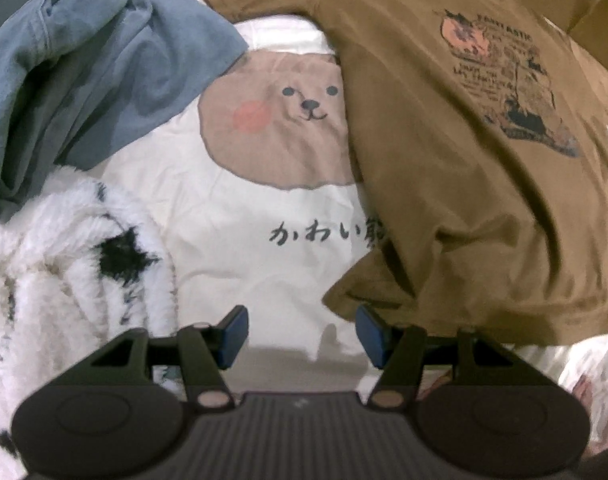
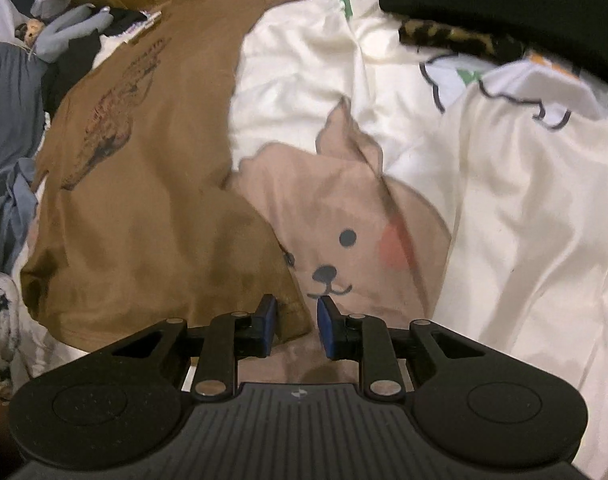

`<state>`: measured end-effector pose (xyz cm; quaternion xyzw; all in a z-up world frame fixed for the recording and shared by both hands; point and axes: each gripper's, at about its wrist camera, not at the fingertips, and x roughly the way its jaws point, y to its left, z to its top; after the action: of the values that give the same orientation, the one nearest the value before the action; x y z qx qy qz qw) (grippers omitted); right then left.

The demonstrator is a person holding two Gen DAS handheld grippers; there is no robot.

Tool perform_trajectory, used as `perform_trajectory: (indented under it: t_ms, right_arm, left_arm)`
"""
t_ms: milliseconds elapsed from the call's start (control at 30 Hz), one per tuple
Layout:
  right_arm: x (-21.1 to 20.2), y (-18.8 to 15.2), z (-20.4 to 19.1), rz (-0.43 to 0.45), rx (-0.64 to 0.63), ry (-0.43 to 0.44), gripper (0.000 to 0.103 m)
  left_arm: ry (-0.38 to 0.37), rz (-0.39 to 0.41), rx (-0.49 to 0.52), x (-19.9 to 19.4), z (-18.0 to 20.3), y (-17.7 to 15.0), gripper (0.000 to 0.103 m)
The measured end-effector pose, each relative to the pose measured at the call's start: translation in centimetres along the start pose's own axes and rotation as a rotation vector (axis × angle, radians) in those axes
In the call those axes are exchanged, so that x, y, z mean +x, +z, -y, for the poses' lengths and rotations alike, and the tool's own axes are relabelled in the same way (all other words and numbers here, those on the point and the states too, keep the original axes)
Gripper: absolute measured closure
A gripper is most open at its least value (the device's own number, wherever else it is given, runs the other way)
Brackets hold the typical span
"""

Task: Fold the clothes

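A cream bedsheet printed with tan bears (image 1: 239, 216) carries the brown printed cotton T-shirt (image 1: 444, 184), spread flat. Left gripper (image 1: 301, 334) hovers at the shirt's lower-left hem corner, jaws wide apart. Right gripper (image 2: 296, 330) straddles its opposite hem corner, jaws apart.

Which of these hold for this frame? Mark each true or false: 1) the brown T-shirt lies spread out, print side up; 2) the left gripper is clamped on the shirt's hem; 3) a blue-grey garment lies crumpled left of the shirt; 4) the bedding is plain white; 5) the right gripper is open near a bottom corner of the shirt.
1. True: the brown T-shirt lies flat, print up.
2. False: the left gripper is open, holding nothing.
3. True: the blue-grey garment is bunched up there.
4. False: the bedding has cartoon bear prints.
5. True: the right gripper is open at the corner.
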<state>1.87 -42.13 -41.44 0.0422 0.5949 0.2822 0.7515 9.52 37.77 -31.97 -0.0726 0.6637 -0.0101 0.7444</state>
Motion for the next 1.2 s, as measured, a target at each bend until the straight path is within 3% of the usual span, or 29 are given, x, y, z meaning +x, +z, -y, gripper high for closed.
perform_trajectory:
  t_ms: [233, 500, 567, 700, 900, 1200]
  right_arm:
    - [1.0, -1.0, -0.6, 0.024, -0.019, -0.026, 0.073]
    - [1.3, -0.5, -0.8, 0.014, -0.002, -0.029, 0.074]
    - [1.3, -0.1, -0.9, -0.012, -0.011, -0.033, 0.093]
    - [0.7, 0.5, -1.7, -0.048, -0.035, -0.046, 0.098]
    - [-1.0, 0.8, -2.4, -0.068, -0.024, -0.080, 0.099]
    - [-2.4, 0.9, -2.8, -0.093, -0.003, -0.161, 0.099]
  left_arm:
    - [0.022, -0.020, 0.028, 0.0, 0.2, 0.2, 0.041]
    - [0.005, 0.013, 0.026, -0.3, 0.0, 1.1, 0.041]
    - [-0.005, 0.024, 0.020, -0.6, -0.2, 1.3, 0.041]
    - [-0.031, 0.057, 0.019, -1.0, -1.0, 1.4, 0.041]
    - [-0.089, 0.085, 0.101, -0.3, -1.8, 0.9, 0.041]
    - [-0.170, 0.064, 0.225, 2.5, -1.0, -1.5, 0.042]
